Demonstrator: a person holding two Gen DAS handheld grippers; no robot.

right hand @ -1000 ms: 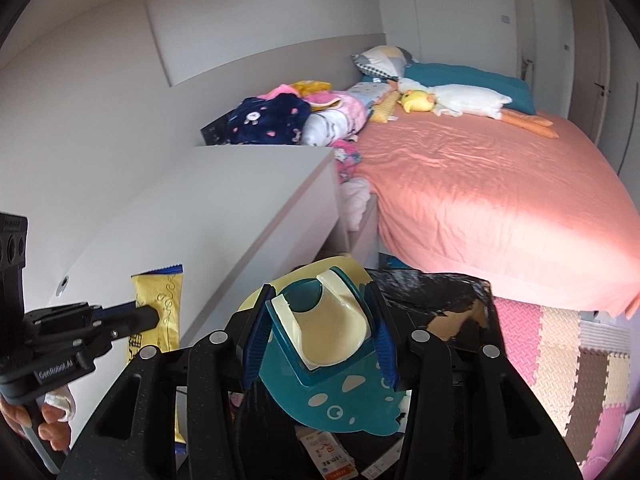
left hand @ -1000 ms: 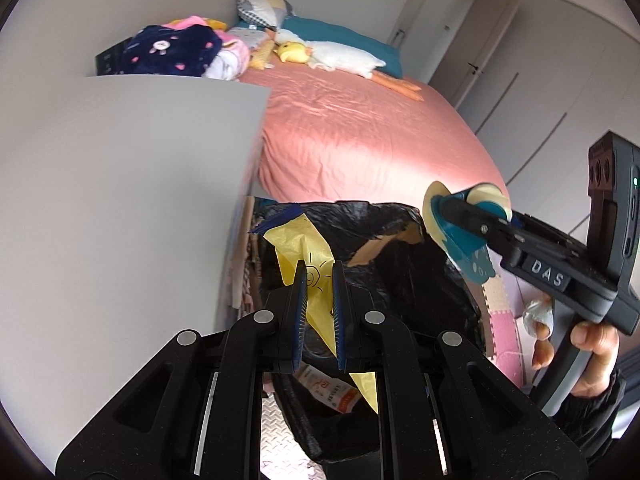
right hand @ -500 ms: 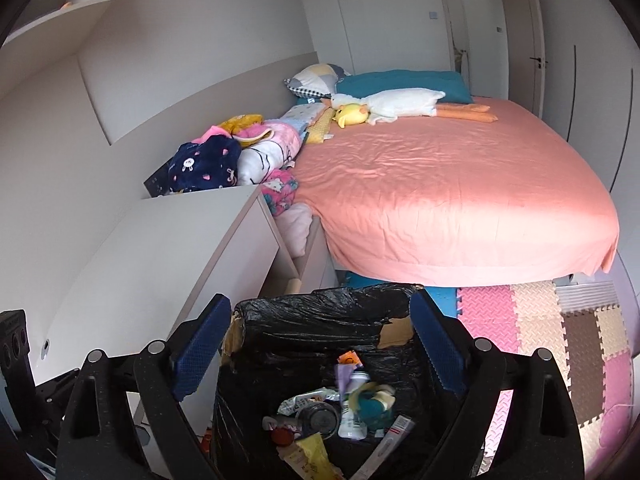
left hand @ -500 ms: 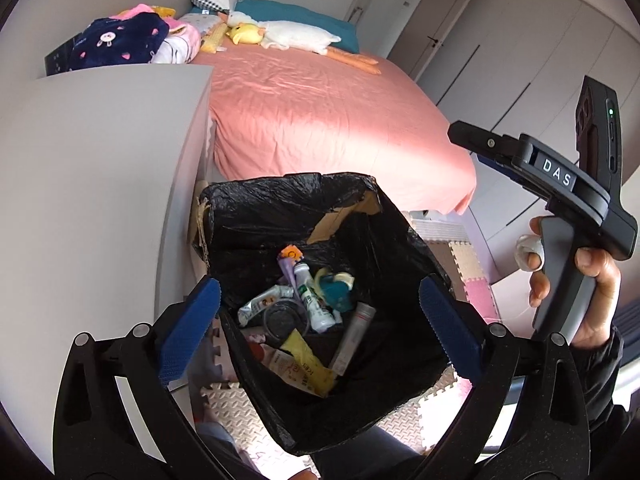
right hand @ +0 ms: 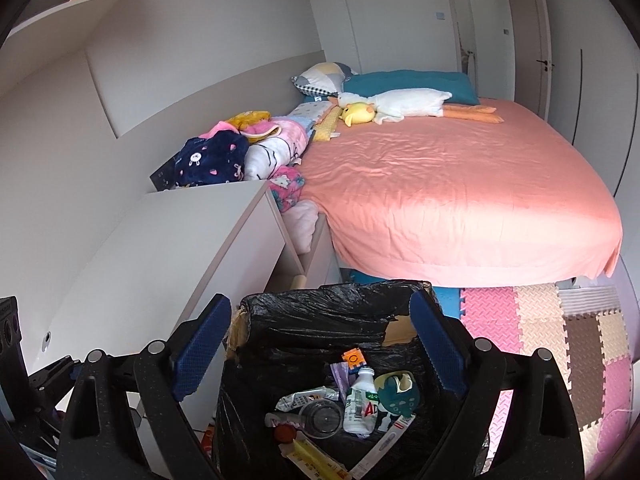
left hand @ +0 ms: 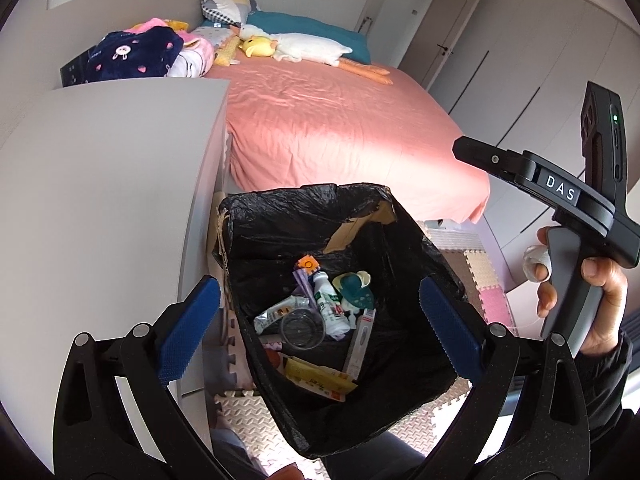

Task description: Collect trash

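A cardboard bin lined with a black bag stands on the floor below both grippers. My left gripper hangs over it, open wide with nothing between its blue pads. My right gripper is open and empty above the same bin; one of its black fingers shows at the right of the left wrist view. In the bin lie a yellow wrapper, a teal card package, a white bottle and several other scraps.
A grey cabinet stands tight against the bin's left side. Behind the bin is a bed with a pink sheet, with clothes and soft toys at its head. Foam mats cover the floor to the right. A person's hand holds the right tool.
Both grippers have opened. The yellow wrapper left the left gripper and the teal package left the right one; both now lie in the bin.
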